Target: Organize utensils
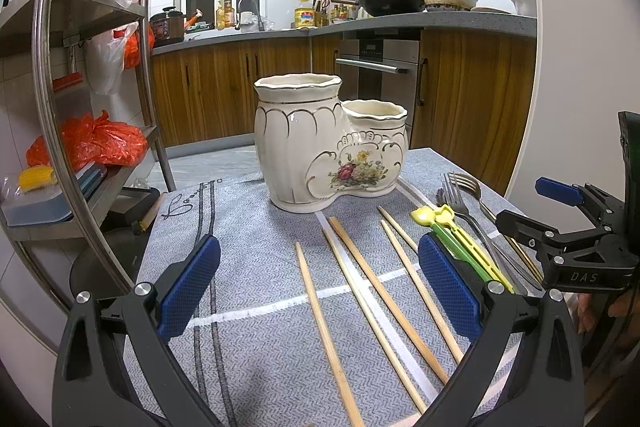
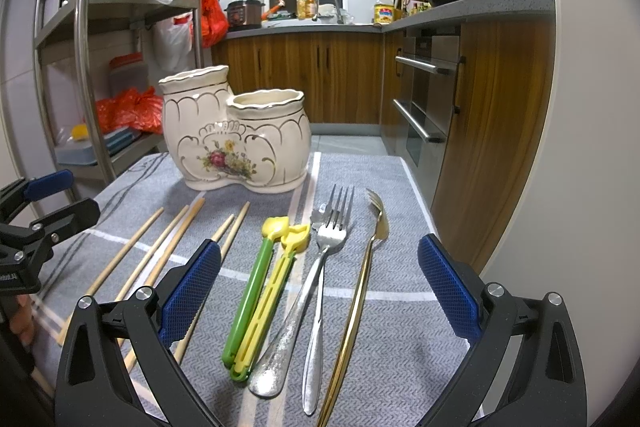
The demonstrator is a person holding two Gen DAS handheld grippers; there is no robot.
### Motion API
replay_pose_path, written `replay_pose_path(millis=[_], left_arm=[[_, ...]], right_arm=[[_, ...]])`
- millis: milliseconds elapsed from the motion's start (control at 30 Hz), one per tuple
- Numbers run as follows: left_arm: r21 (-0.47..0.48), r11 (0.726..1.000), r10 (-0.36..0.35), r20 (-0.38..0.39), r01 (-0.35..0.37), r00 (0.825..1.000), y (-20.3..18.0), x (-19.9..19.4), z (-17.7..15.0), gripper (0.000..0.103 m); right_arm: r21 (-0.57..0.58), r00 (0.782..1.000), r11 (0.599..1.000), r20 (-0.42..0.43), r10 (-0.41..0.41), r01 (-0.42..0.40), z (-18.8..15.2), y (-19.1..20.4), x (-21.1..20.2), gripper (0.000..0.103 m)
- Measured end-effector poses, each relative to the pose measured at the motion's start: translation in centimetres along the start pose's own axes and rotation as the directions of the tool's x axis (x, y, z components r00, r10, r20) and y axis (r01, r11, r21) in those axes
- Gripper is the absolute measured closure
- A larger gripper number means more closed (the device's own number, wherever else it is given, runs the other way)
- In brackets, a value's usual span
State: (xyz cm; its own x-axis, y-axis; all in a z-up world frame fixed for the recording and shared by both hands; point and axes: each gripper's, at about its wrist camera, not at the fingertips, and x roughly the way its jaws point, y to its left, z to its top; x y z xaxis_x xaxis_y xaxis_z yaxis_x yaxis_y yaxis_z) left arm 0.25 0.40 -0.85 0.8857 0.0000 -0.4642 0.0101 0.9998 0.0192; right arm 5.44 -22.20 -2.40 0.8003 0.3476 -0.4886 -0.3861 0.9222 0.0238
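Currently both grippers hover low over the cloth [image 1: 248,327], jaws spread wide, holding nothing.

Left gripper [image 1: 318,287] sits above five chopsticks [image 1: 320,323] lying loose, left of centre. Right gripper [image 2: 320,291] is over the green clip [image 2: 250,299], yellow clip [image 2: 268,307], spoon [image 2: 286,331], silver fork [image 2: 320,291] and gold fork [image 2: 358,303], side by side at right. Holder [image 2: 236,139], ceramic, two compartments, stands upright at the far end, apart from all utensils.
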Motion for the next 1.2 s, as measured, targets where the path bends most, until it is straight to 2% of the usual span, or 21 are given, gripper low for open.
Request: replay_pose_path(millis=[667,800,933,1033,1200], left_arm=[[0.015,1.000,-0.008,-0.007,0.008,1.000,-0.1,0.1,0.0,0.005],[0.058,0.996,0.069,-0.045,-0.066,0.997,-0.5,0.5,0.4,0.005],[0.054,0.999,0.001,-0.076,0.003,0.997,-0.1,0.8,0.7,0.005],[0.039,0.999,0.000,-0.130,0.005,0.992,0.4,1.5,1.1,0.006],[0.085,0.996,0.024,-0.157,-0.011,0.987,0.7,2.1,1.4,0.006]], right_arm=[[0.004,1.000,1.000,-0.002,0.005,-0.005,-0.1,0.0,0.1,0.005],[0.003,1.000,1.000,-0.002,0.004,-0.004,-0.1,0.0,0.1,0.005],[-0.013,1.000,1.000,-0.011,0.008,-0.008,0.0,0.4,0.1,0.005],[-0.023,0.999,1.000,-0.039,-0.003,0.002,0.6,0.3,0.5,0.005],[-0.035,0.993,0.997,-0.093,-0.075,0.072,2.1,-1.1,2.1,0.005]])
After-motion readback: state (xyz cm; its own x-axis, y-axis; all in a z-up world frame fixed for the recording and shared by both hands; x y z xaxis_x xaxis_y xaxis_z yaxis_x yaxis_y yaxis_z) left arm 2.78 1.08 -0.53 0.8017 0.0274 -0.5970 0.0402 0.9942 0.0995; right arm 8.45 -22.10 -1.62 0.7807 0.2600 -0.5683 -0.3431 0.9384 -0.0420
